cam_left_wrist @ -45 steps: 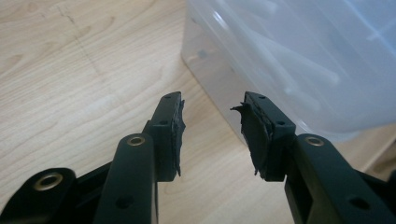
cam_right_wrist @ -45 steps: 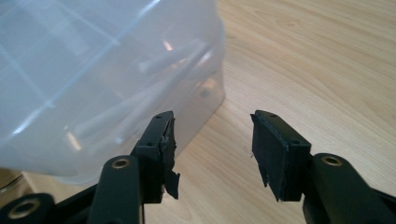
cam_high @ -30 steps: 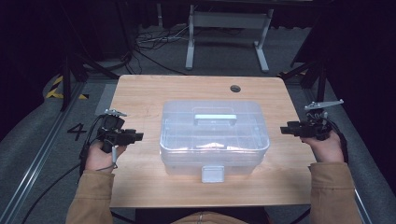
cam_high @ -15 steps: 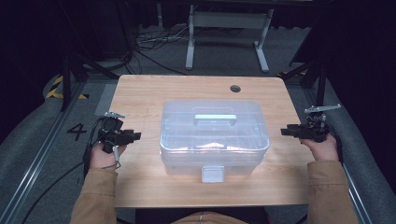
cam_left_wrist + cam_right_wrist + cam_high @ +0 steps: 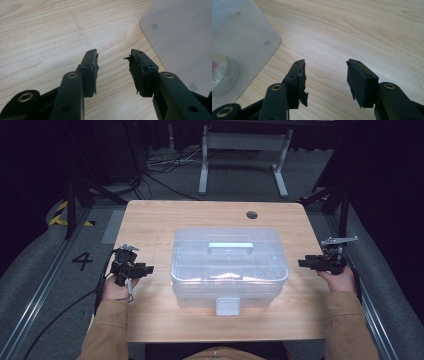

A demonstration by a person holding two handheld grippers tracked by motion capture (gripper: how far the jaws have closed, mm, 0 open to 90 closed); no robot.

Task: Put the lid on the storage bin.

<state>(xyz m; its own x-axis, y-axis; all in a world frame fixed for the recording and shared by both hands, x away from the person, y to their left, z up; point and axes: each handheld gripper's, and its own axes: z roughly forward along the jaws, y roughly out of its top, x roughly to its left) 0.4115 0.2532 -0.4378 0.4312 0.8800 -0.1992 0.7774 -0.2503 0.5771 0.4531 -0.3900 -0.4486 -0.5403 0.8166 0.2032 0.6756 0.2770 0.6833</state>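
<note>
Clear storage box (image 5: 229,265) mid-table (image 5: 150,220), left gripper (image 5: 146,269), right gripper (image 5: 303,263), jaws empty

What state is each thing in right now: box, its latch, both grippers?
clear plastic box: lid on, sitting flat mid-table, untouched.
front latch: lies down against the box front; whether it is locked can't be told.
lid handle: folded flat on the lid.
left gripper: open, nothing between the jaws, beside the box over bare wood.
right gripper: open, nothing between the jaws, beside the box.
</note>
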